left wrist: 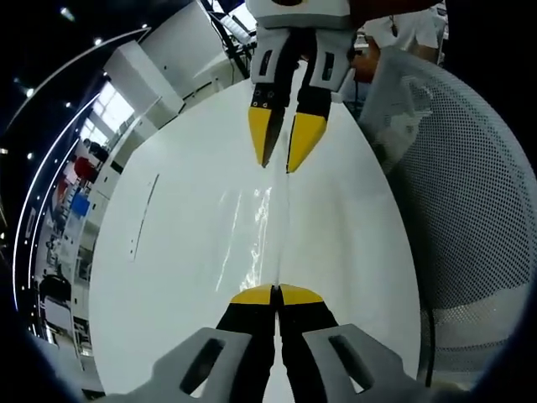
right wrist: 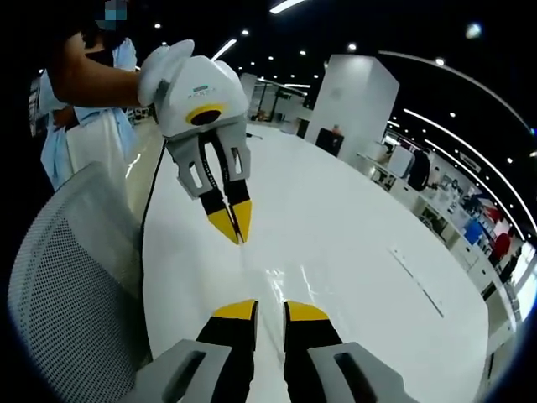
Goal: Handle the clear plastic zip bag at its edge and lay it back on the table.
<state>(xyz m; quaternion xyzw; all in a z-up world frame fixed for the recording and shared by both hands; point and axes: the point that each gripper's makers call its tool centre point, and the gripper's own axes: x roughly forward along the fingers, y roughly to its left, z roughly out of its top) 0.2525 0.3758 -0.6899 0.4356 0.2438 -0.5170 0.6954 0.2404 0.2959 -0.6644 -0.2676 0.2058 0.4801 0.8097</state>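
A clear bag (left wrist: 264,227) is held stretched over the white tabletop (left wrist: 176,277), its near edge pinched by the closed left tongs (left wrist: 275,294). The right tongs (right wrist: 268,309) are parted, nothing seen gripped. Thin, limp and slippery, it is best taken at an edge.

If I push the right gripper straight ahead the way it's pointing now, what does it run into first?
Most likely the left gripper, which faces it across the clear zip bag on the white table. Depth is unclear, so the bag's surface may come first.
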